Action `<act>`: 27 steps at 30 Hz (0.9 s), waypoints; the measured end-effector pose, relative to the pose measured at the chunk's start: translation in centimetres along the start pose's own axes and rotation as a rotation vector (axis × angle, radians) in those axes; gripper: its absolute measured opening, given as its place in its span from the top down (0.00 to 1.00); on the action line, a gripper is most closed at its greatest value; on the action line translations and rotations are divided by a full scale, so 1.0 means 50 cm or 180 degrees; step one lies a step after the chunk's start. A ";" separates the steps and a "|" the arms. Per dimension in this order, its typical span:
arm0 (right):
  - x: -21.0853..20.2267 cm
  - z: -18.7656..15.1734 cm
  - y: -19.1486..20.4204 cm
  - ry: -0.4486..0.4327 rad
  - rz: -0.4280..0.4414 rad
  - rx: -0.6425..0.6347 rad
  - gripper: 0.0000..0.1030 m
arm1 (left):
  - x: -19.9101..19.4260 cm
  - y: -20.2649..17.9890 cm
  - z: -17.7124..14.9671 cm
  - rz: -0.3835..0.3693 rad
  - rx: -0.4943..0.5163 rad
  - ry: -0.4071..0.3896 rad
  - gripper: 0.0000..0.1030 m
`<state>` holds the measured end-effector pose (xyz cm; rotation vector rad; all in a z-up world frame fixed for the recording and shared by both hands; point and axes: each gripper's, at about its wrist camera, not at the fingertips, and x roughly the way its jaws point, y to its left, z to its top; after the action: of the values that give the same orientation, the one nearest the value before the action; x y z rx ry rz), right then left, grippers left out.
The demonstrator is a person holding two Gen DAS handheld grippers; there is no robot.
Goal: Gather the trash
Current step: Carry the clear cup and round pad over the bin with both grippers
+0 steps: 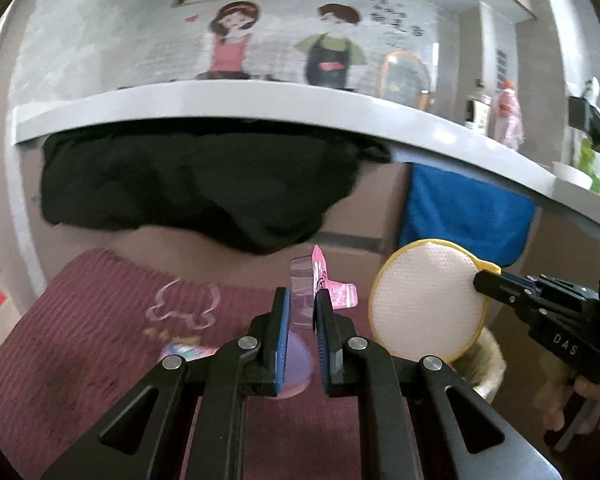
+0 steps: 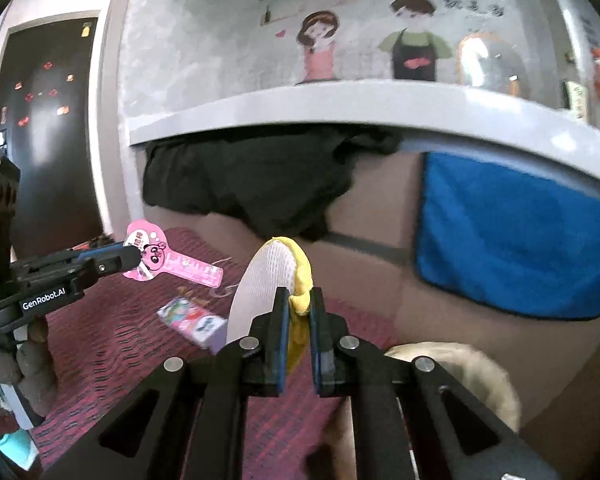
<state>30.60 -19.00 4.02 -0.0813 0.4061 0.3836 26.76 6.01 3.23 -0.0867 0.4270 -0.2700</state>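
My left gripper (image 1: 302, 300) is shut on a pink cartoon blister package (image 1: 320, 280) with a clear plastic shell, held above the maroon mat (image 1: 100, 320). The package (image 2: 168, 260) and the left gripper (image 2: 134, 256) also show at the left of the right wrist view. My right gripper (image 2: 299, 300) is shut on the yellow edge of a round white pad with a yellow rim (image 2: 268, 280). The pad (image 1: 424, 300) and the right gripper (image 1: 480, 280) show at the right of the left wrist view. A small colourful wrapper (image 2: 192, 318) lies on the mat.
A clear plastic bear-shaped shell (image 1: 184, 304) lies on the mat. A beige fluffy container (image 2: 460, 368) sits below the pad. Behind are a cardboard box (image 1: 360, 216), black cloth (image 1: 200, 184), a blue towel (image 2: 512, 240) and a white counter edge (image 1: 220, 100).
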 end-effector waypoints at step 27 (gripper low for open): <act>-0.106 -0.085 -0.259 -0.0001 -0.0799 0.0317 0.92 | 0.160 -0.293 -0.040 -0.0528 0.0329 0.0271 0.87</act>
<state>29.45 -33.48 2.27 -0.0345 0.4086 0.1157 29.43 -10.34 0.29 -0.0094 0.4906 -0.4598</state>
